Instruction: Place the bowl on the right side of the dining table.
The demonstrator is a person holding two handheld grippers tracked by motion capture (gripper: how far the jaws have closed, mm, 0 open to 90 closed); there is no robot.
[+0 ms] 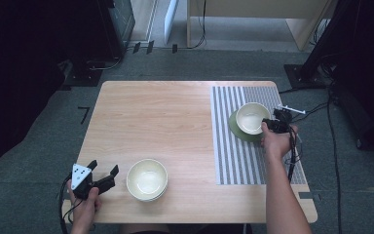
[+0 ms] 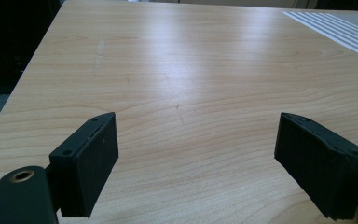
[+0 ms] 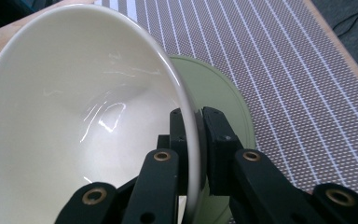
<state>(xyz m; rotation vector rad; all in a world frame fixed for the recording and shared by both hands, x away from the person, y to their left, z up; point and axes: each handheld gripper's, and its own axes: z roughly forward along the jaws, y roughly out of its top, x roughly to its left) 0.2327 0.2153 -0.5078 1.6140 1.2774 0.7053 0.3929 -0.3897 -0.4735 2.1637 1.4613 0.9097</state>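
Note:
A cream bowl (image 1: pixel 251 117) (image 3: pixel 74 107) sits over a green plate (image 1: pixel 237 130) (image 3: pixel 223 93) on the striped mat (image 1: pixel 233 156). My right gripper (image 1: pixel 269 125) (image 3: pixel 196 135) is shut on the bowl's rim, one jaw inside the bowl and one outside. Whether the bowl rests on the plate or hangs just above it I cannot tell. Another stack of cream bowls (image 1: pixel 147 179) stands near the table's front edge. My left gripper (image 1: pixel 103 170) (image 2: pixel 196 154) is open just left of that stack, low over bare wood, nothing between its jaws.
The wooden table (image 1: pixel 151 117) has bare room across its left and middle. The striped mat (image 3: pixel 284 65) covers the right side. Cables (image 1: pixel 316 105) trail off the right edge onto the floor.

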